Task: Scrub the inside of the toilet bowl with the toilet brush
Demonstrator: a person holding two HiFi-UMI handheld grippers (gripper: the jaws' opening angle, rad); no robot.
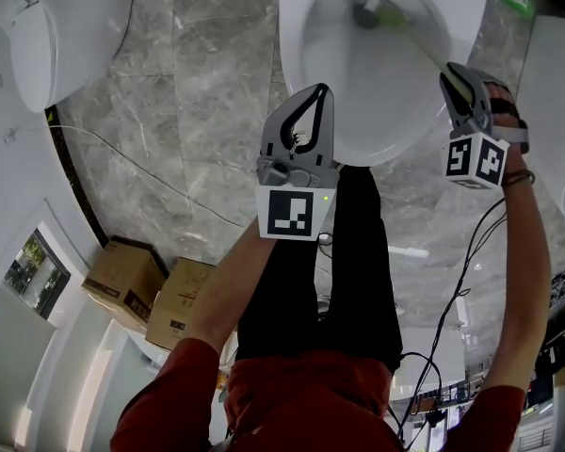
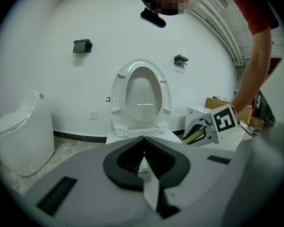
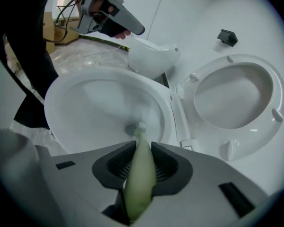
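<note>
Presently, item one: toilet brush, pale green handle, head down in the well of the toilet bowl close to the drain, with the handle rising toward the bowl's right-hand rim in the head view

Item two: right gripper, jaws closed on the brush handle, which runs between the dark pads and out toward the bowl; the grip looks firm and in line with the shaft

Item three: left gripper, jaws brought together tip to tip with nothing between them, held over the near edge of the bowl, apart from the brush

Item four: seat and lid, tipped up against the white wall, leaving the bowl open

Surroundings: grey marble floor, a second toilet to the left, and cardboard boxes by the wall

Step in hand, by judgement: scrubbing proper, with the brush head at the bottom of the bowl and only the right gripper working

Next move, by judgement: sweep the head round the inner wall and up under the rim, keeping the right jaws tight so the handle does not twist, and pressing enough for the bristles to bear on the porcelain; the left gripper need only keep clear
</note>
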